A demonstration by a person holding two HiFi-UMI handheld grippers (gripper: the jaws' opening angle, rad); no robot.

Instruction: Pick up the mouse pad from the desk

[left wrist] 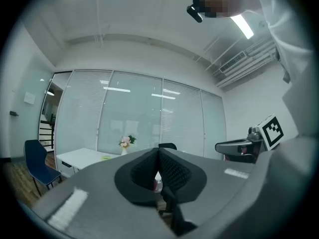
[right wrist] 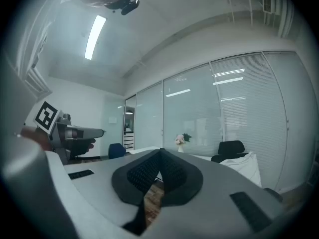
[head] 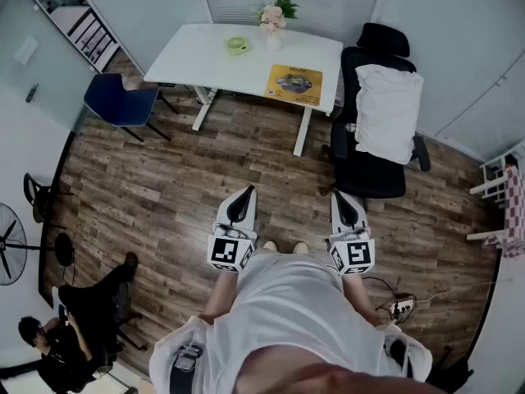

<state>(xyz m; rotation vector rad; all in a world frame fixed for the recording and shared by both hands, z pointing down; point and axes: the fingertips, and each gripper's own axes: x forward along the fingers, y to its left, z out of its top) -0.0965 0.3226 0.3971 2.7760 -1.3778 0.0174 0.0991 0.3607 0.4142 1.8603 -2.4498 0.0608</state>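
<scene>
Head view steeply down from standing height, surface [head: 209, 64] far ahead, both gripper views level, side by side, facing same distant surface, flower vase [head: 273, 36], black chair [head: 384, 36].

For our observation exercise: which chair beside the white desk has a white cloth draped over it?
The black office chair, right of the desk; the blue chair on the left is bare.

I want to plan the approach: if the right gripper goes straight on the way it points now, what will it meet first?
Probably the white desk, past the bare floor ahead of the right gripper. The black chair stands right of that line. Depth is unclear.
</scene>
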